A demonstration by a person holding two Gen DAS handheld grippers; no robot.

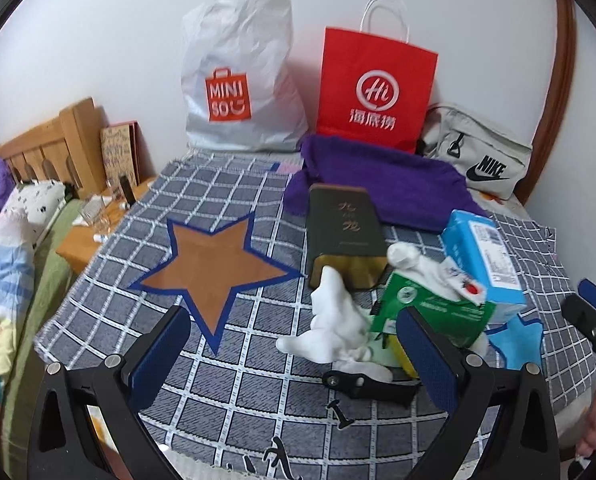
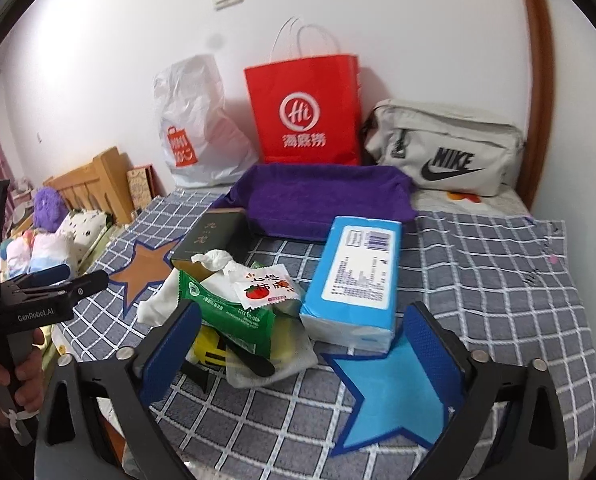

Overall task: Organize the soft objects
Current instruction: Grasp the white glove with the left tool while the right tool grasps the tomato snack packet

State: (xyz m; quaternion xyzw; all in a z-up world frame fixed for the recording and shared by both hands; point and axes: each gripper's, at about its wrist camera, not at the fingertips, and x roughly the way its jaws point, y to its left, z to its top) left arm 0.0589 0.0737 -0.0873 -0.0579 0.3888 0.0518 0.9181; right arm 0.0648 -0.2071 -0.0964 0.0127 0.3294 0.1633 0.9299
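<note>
A bed (image 2: 498,272) covered by a grey checked blanket (image 1: 233,364) with a brown star (image 1: 213,264) and a blue star (image 2: 394,392) carries everything. Against the white wall at the back stand a white MINISO bag (image 1: 237,76), a red paper bag (image 2: 304,112) and, to the right of it, a grey Nike bag (image 2: 446,148). Just in front of the red bag lies a purple towel (image 2: 322,196), spread flat. Nearer the cameras sits a heap of smaller things: a blue tissue pack (image 2: 358,276) leans at the right of the heap, a dark green box (image 1: 344,226) lies behind it on the left, touching the towel's edge, and a green wipes packet (image 2: 225,304) rests on top of a yellow item (image 2: 207,346) that is mostly hidden. White crumpled tissue (image 1: 334,320) spills from the heap toward the brown star, and a small sachet with a tomato print (image 2: 265,290) lies on the green packet. The left gripper (image 1: 293,360) hovers above the blanket with its jaws wide apart and nothing between them; the right gripper (image 2: 302,348) likewise stands spread wide, empty, with the heap just ahead of its blue pads (image 2: 169,352).
</note>
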